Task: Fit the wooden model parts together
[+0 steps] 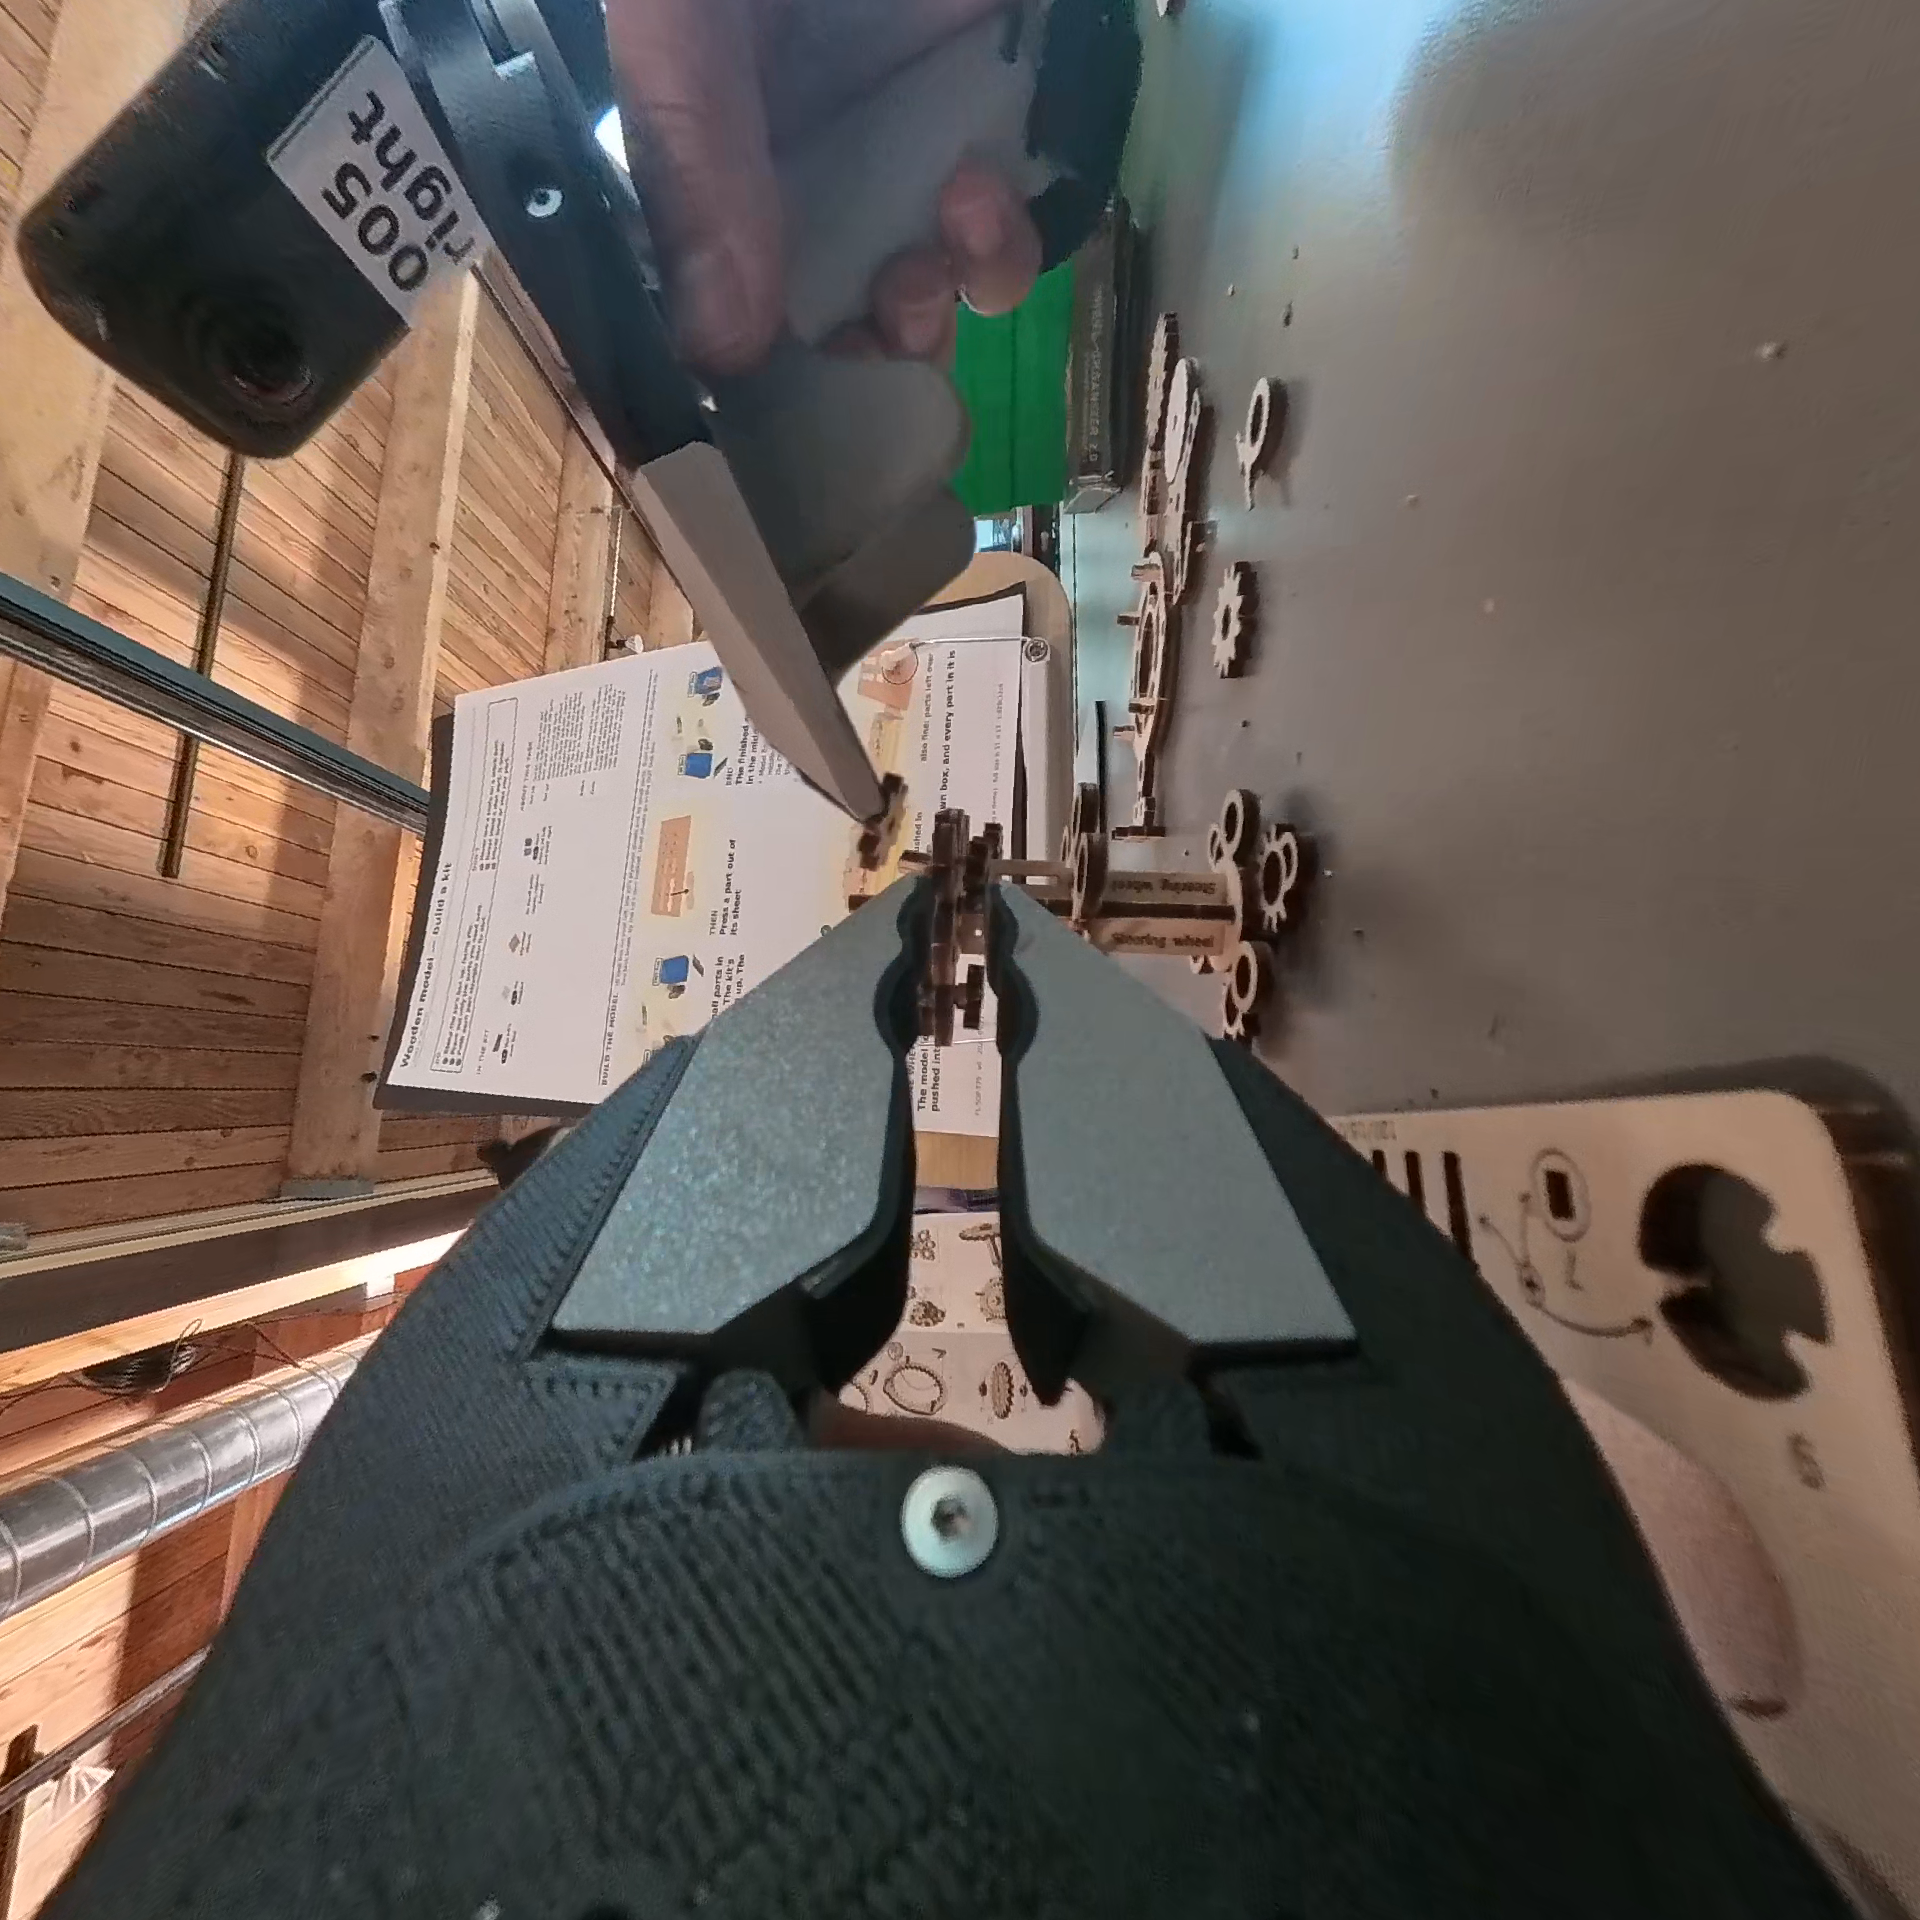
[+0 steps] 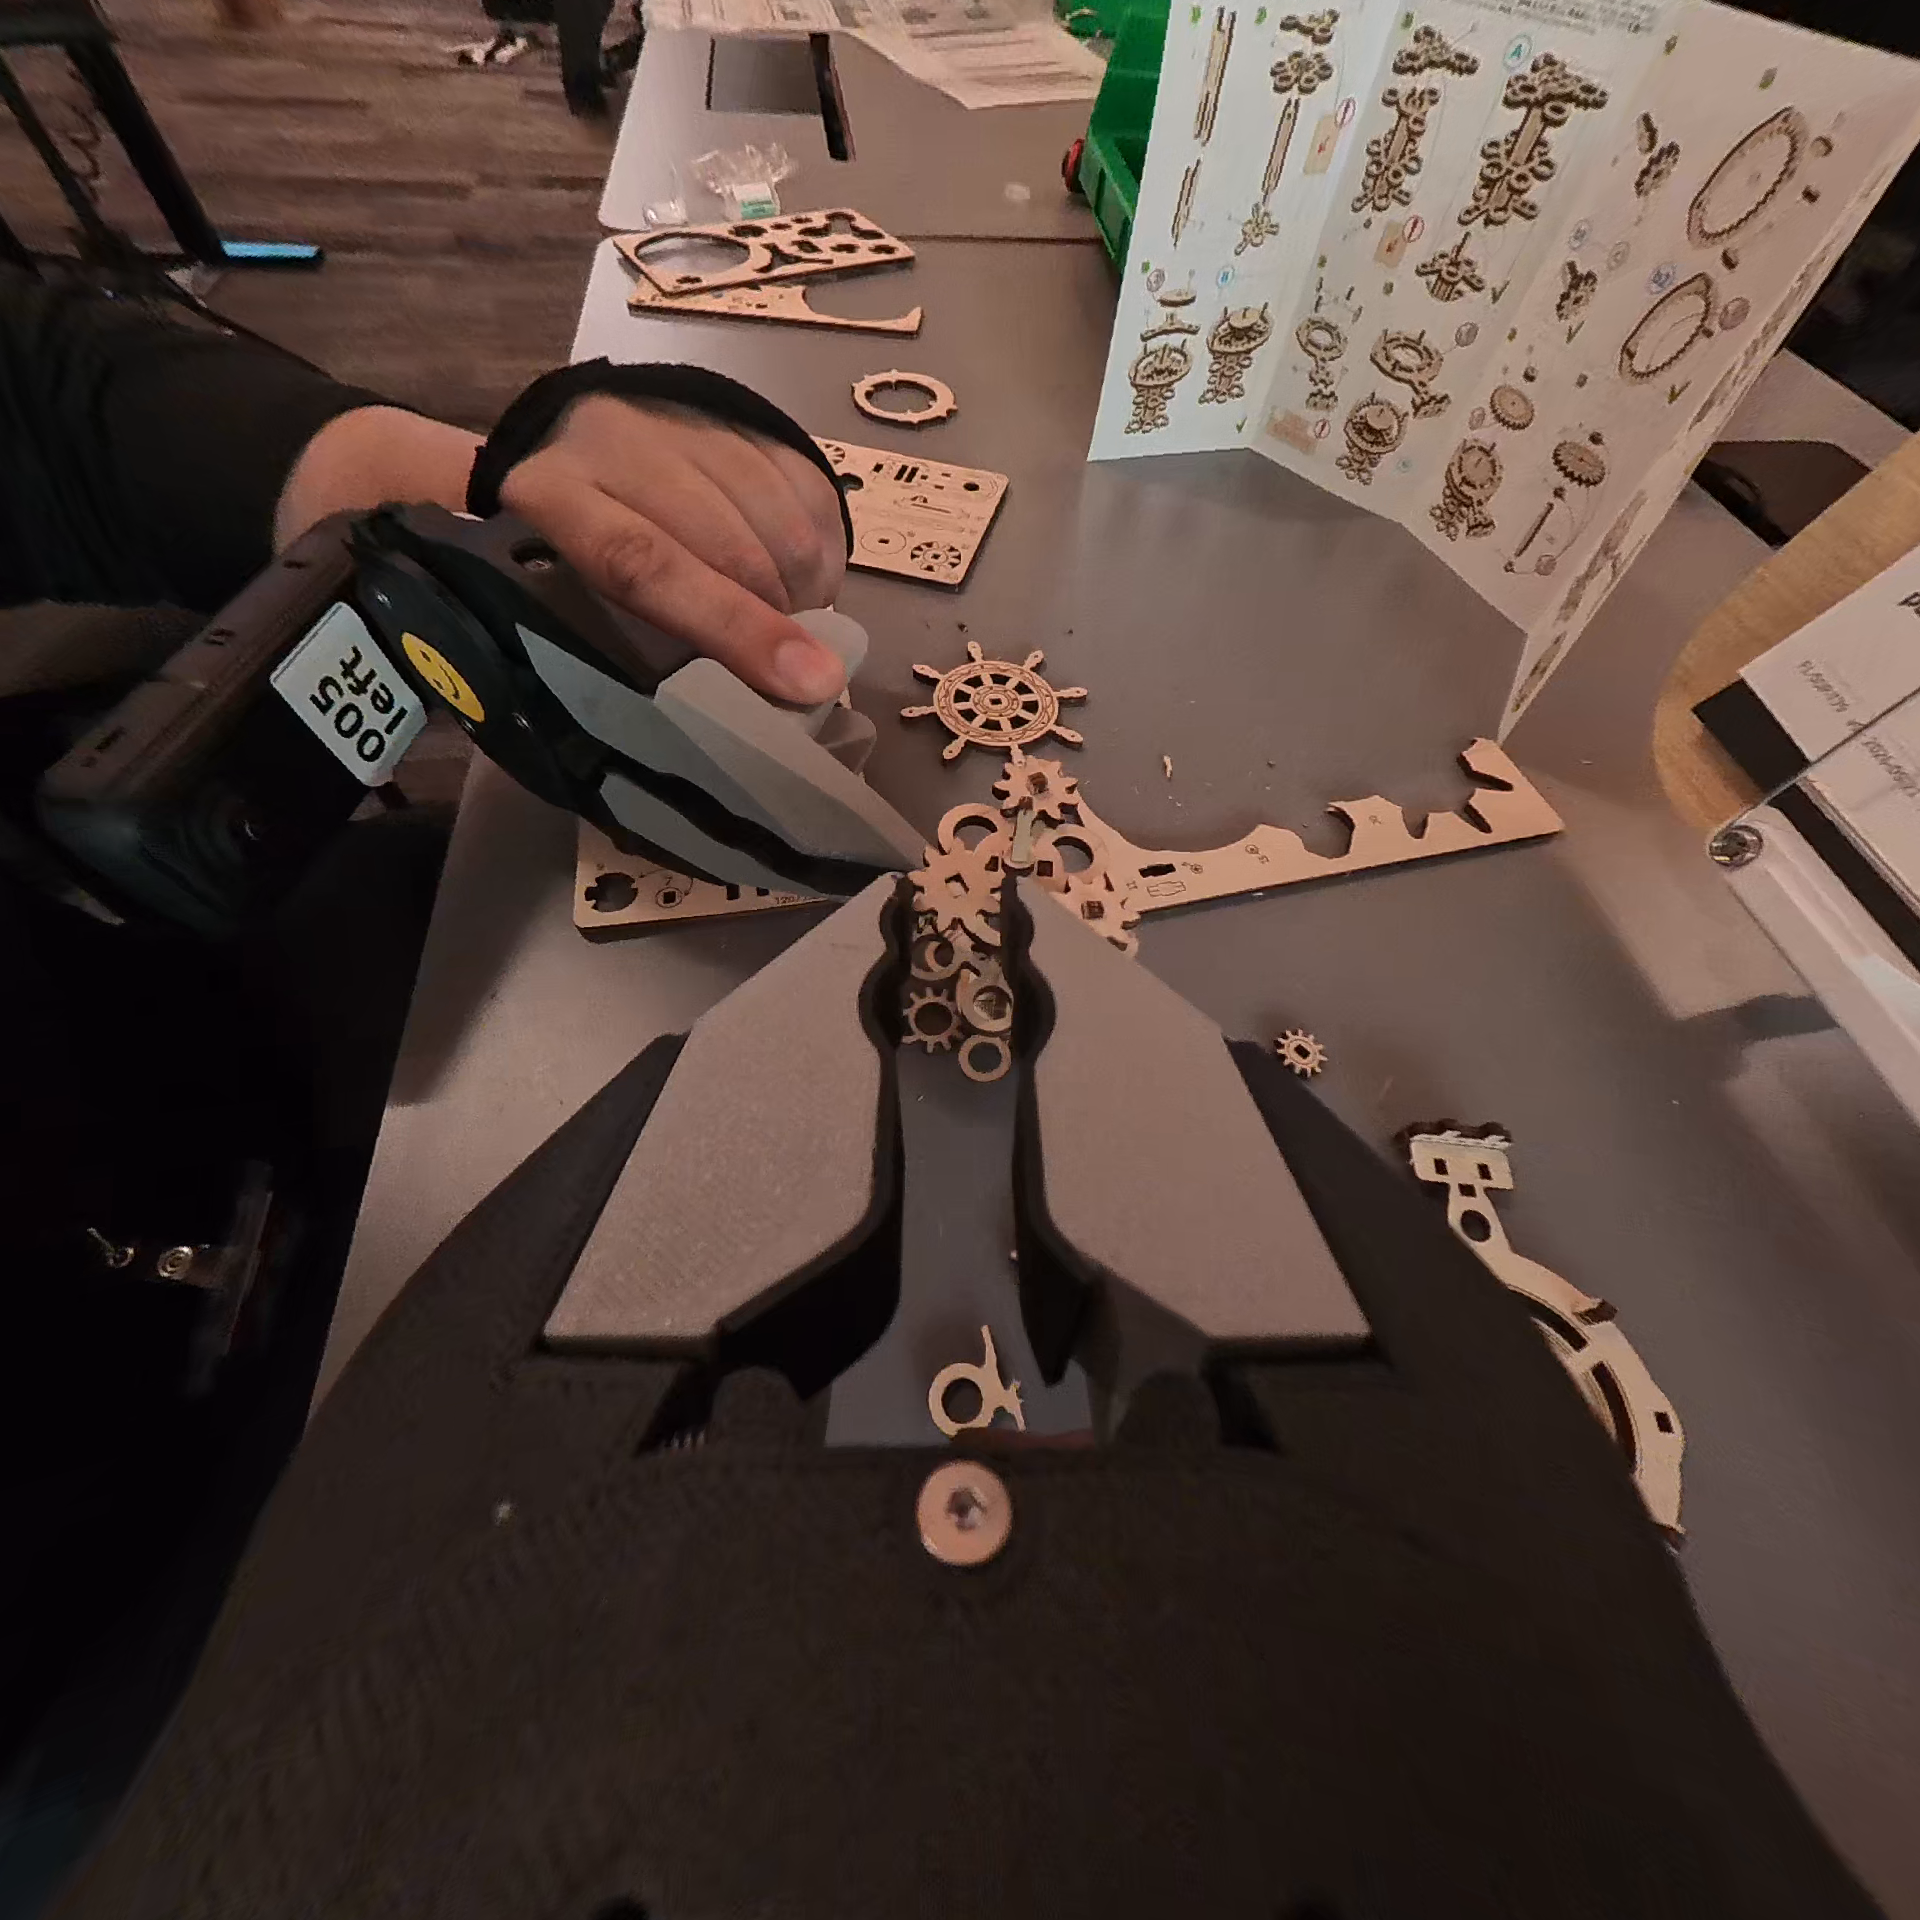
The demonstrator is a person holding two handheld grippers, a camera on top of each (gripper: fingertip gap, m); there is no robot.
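Left wrist view shows the left gripper [image 1: 954, 902] clenched on a small gear assembly [image 1: 956, 935], a stack of dark-edged wooden cogs on a short axle pinched between its grey fingertips. Just ahead of those tips and to their left, the right gripper [image 1: 876, 821] reaches in from the upper left, its narrow fingers pinching a small wooden gear [image 1: 883, 831] held right beside the assembly; whether the two pieces touch cannot be told. Beyond the left tips a printed instruction sheet [image 1: 623, 883] stands upright, and to their right loose wooden cogs [image 1: 1231, 634] lie on the grey table [image 1: 1610, 623]. Right wrist view has the right gripper [image 2: 956, 883] closed around the same cluster of pale gears, with the left gripper [image 2: 904, 857] meeting it from the left. Just past the tips lies a wooden ship's wheel [image 2: 995, 704], to their right a punched-out plywood strip [image 2: 1351, 842], and farther off a folded assembly diagram [image 2: 1455, 260].
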